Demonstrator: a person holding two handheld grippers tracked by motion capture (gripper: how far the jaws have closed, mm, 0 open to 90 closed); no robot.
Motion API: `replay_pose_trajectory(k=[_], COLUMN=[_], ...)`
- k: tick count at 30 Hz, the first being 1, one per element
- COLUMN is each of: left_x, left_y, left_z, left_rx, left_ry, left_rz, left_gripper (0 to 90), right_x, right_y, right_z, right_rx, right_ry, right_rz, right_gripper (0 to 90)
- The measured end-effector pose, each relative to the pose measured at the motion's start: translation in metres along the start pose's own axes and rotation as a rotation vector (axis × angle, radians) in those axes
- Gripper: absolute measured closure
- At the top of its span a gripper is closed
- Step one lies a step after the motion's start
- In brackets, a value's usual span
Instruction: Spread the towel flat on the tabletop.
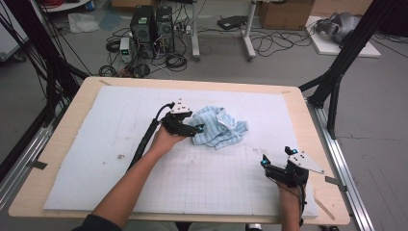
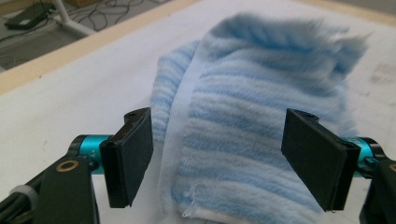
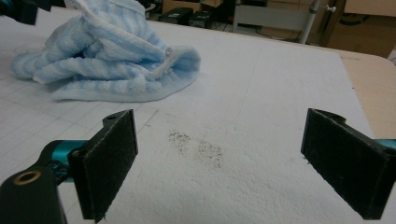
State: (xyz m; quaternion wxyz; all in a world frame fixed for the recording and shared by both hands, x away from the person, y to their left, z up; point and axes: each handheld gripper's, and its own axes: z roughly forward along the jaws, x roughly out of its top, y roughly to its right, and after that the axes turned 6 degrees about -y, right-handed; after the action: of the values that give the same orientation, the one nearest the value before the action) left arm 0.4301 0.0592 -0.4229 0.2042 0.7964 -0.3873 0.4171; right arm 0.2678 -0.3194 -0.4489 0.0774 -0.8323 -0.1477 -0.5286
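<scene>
A crumpled light-blue striped towel (image 1: 222,126) lies near the middle of the white gridded mat (image 1: 115,130). My left gripper (image 1: 196,129) is at the towel's left edge. In the left gripper view a raised fold of the towel (image 2: 252,93) stands between the two black pads (image 2: 133,158), which are spread wide and not pressing on it; the left gripper (image 2: 217,161) is open. My right gripper (image 1: 276,157) rests low at the mat's front right, open, with only bare mat between its pads (image 3: 109,161). From the right gripper (image 3: 219,163) the towel (image 3: 107,65) lies ahead and to the left.
The mat covers a wooden table (image 1: 67,120) whose rim shows all round. Dark specks (image 3: 196,147) mark the mat in front of the right gripper. Beyond the table, computers and cables (image 1: 151,33) sit on the floor, and black frame legs (image 1: 337,72) stand at both sides.
</scene>
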Motion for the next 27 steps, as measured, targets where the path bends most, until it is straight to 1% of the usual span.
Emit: replay_pose_trajectory(k=[1, 2, 3, 4, 5, 6, 7, 9, 10, 11, 12, 16, 17, 18, 19, 20, 21, 22, 23, 24, 25, 27], left_x=[0.0, -0.001, -0.004, -0.004, -0.007, -0.007, -0.009, -0.01, -0.011, -0.011, -0.011, -0.01, -0.01, -0.01, -0.01, -0.01, -0.01, -0.01, -0.009, -0.009, -0.008, -0.005], left_y=[0.0, 0.0, -0.001, -0.001, -0.002, -0.002, -0.002, -0.002, -0.001, -0.001, -0.001, 0.0, 0.0, 0.0, 0.0, 0.0, 0.0, 0.0, -0.001, -0.001, -0.001, -0.003], left_z=[0.0, 0.003, 0.008, 0.008, 0.013, 0.013, 0.016, 0.017, 0.021, 0.021, 0.023, 0.026, 0.026, 0.025, 0.025, 0.024, 0.024, 0.022, 0.021, 0.019, 0.017, 0.012], left_rx=[0.0, 0.003, 0.013, 0.013, 0.021, 0.021, 0.029, 0.031, 0.038, 0.038, 0.038, 0.031, 0.025, 0.021, 0.016, 0.009, 0.007, 0.01, -0.01, -0.016, -0.016, -0.032], left_ry=[0.0, -0.012, -0.042, -0.042, -0.065, -0.065, -0.085, -0.094, -0.116, -0.116, -0.129, -0.146, -0.145, -0.147, -0.152, -0.153, -0.158, -0.163, -0.16, -0.149, -0.142, -0.118], left_rz=[0.0, 0.001, 0.005, 0.005, -0.003, -0.003, -0.001, 0.0, 0.008, 0.008, 0.006, 0.002, 0.001, 0.004, 0.011, 0.014, 0.021, 0.032, 0.036, 0.035, 0.035, 0.027], left_gripper=[25.6, 25.7, 25.8, 26.4, 26.7, 26.8, 27.2, 29.0, 29.8, 30.4, 31.5, 35.8, 42.8, 47.7, 47.7, 59.8, 59.8, 66.9, 73.9, 81.9, 81.9, 83.3], right_x=[0.0, 0.0, 0.0, 0.0, 0.0, 0.0, 0.0, 0.0, 0.0, 0.0, 0.0, 0.0, 0.0, 0.0, 0.0, 0.0, 0.0, 0.0, 0.0, 0.0, 0.0, 0.0], right_y=[0.0, 0.0, 0.0, 0.0, 0.0, 0.0, 0.0, 0.0, 0.0, 0.0, 0.0, 0.0, 0.0, 0.0, 0.0, 0.0, 0.0, 0.0, 0.0, 0.0, 0.0, 0.0], right_z=[0.0, 0.0, 0.0, 0.0, 0.0, 0.0, 0.0, 0.0, 0.0, 0.0, 0.0, 0.0, 0.0, 0.0, 0.0, 0.0, 0.0, 0.0, 0.0, 0.0, 0.0, 0.001], right_rx=[-0.001, 0.0, 0.0, 0.001, 0.0, 0.0, 0.001, 0.001, 0.001, 0.001, 0.001, -0.001, -0.001, -0.001, -0.001, -0.001, -0.001, 0.0, -0.002, -0.002, -0.002, 0.001], right_ry=[0.001, 0.001, -0.001, 0.0, 0.001, -0.001, 0.0, -0.003, -0.004, -0.004, -0.006, -0.004, -0.002, -0.002, -0.002, -0.003, -0.003, -0.005, -0.004, -0.004, -0.004, -0.006], right_rz=[-0.003, 0.0, 0.001, 0.0, -0.002, -0.001, -0.001, 0.0, 0.0, 0.0, 0.002, 0.0, 0.002, 0.001, 0.001, -0.001, -0.001, 0.004, 0.001, 0.0, 0.0, 0.003], right_gripper=[9.9, 10.0, 10.0, 10.0, 9.9, 10.0, 9.9, 10.0, 10.0, 10.0, 10.0, 10.0, 10.0, 10.0, 10.0, 10.0, 10.0, 9.9, 10.0, 10.0, 10.0, 10.0])
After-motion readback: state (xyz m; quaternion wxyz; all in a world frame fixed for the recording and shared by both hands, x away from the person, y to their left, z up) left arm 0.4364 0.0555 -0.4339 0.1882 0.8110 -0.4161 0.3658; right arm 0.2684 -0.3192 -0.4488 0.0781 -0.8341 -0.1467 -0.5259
